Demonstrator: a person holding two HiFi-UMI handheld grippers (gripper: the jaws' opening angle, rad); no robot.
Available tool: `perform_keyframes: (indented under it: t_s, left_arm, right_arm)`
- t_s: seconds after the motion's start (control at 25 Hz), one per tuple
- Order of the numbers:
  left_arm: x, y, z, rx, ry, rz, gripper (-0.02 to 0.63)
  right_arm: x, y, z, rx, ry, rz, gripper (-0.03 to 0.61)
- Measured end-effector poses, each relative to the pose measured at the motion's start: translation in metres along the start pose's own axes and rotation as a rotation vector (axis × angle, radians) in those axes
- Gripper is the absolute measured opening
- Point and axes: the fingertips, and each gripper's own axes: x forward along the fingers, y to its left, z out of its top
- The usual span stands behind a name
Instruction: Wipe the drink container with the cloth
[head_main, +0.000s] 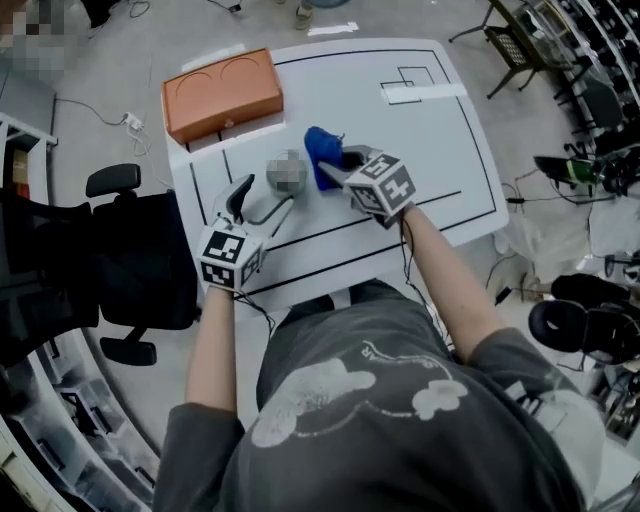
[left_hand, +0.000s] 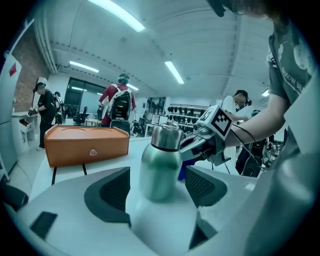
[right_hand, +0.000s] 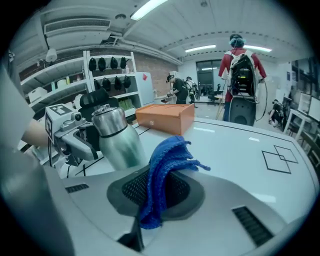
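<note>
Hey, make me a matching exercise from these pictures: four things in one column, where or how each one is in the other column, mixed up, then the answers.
Column one
1. steel bottle
2. blue cloth
3. orange box
4. left gripper

Column two
A. pinched by the right gripper
B. jaws open, gripping nothing
C. at the far left corner of the table
D. standing upright near the table's middle

Pairs: 1-D, 2-A, 3-C, 4-B
</note>
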Motion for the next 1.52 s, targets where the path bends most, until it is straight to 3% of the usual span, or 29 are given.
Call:
perform_keyframes:
  t_s: [0.16,0.36,0.56,0.88,1.08,1.52]
  left_arm:
    - [-0.01,-0.002,-0.005,-0.028,0.004,0.045,0.333]
    - [-0.02,-0.008,-0.008,-0.082,-0.015,0.126,0.332]
    - [-0.027,-0.031,-0.007,-0.102,-0.013,0.203,0.325]
    - [-0.029,-0.086,-0.002,-0.094,-0.029,0.299,0.12]
    - [-0.034,-0.125,-0.004,-0.088,-0.04,0.333,0.032]
    - [-0.051,-0.209,-0.007,-0.075,-0.087,0.348,0.018]
  right_arm:
    - [-0.008,0.011,-0.002,0.027,-0.038,-0.005,0.044]
    - [-0.021,0.023,-0.002,-0.043,-0.022,-0.004,0.044]
    - [-0.054,0.03,-0.006,-0.022,-0.074,-0.007,0.044]
    - [-0.115,0.024,-0.029,0.038,-0.16,-0.05,0.044]
    - [-0.155,0.03,-0.048,0.044,-0.193,-0.056,0.044]
    - [-0.22,0.065,-0.091,-0.002,-0.222,-0.027,0.044]
